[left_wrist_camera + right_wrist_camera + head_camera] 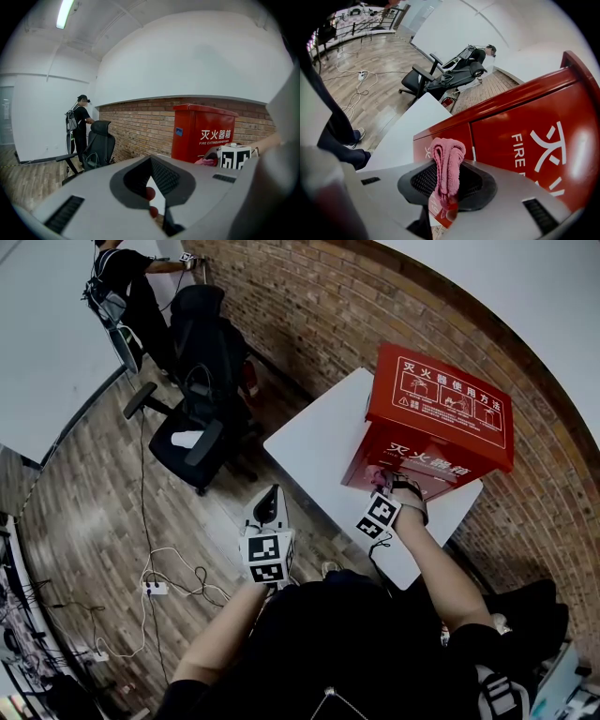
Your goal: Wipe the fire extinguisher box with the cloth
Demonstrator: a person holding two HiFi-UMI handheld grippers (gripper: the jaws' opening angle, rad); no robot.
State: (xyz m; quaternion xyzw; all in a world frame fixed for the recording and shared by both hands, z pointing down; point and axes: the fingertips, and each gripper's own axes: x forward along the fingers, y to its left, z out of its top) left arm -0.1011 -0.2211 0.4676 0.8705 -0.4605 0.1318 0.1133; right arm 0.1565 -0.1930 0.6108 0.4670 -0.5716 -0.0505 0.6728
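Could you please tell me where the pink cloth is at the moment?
The bunched pink cloth is clamped in the right claw, shown in the right gripper view close before the front of the red fire extinguisher box on the white table.

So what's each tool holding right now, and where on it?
Right tool grips the pink fabric cloth by a bunched fold, its loops poking out past the jaws. Left tool holds nothing.

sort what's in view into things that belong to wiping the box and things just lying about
For the job:
red metal fire extinguisher box
pink folded cloth, clamped in the right tool

Just about:
black office chair
white power strip with cables
white table under the box
left tool, shut on nothing
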